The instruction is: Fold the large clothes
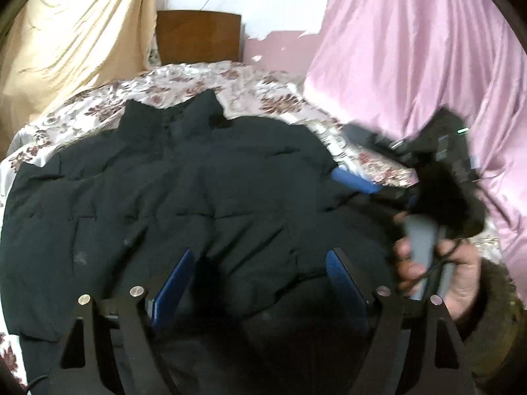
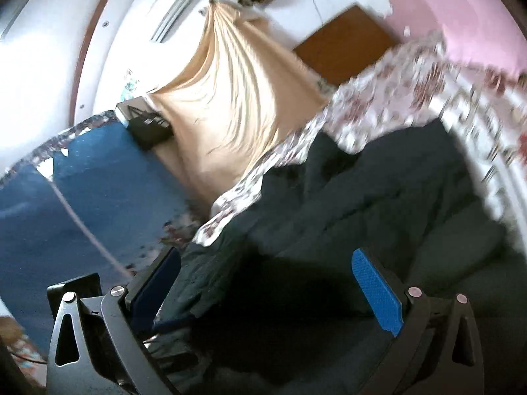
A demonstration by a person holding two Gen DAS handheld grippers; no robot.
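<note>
black jacket (image 1: pixel 184 181) spread flat on floral bed (image 1: pixel 230 82), barely folded yet; left gripper (image 1: pixel 260 283) & right gripper (image 2: pixel 266 293) both wide, holding nothing.

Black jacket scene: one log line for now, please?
black jacket: spread on floral bedspread | left gripper: open above it | right gripper: open, empty

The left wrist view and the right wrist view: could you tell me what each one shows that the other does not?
Only the left wrist view shows the open left gripper above the jacket, the jacket's collar, and the person's hand holding the right gripper's handle. Only the right wrist view shows the blue floor covering, a black box and the right gripper with its jaws apart. Both share the black jacket, the floral bedspread, the beige drape and the wooden headboard.
</note>
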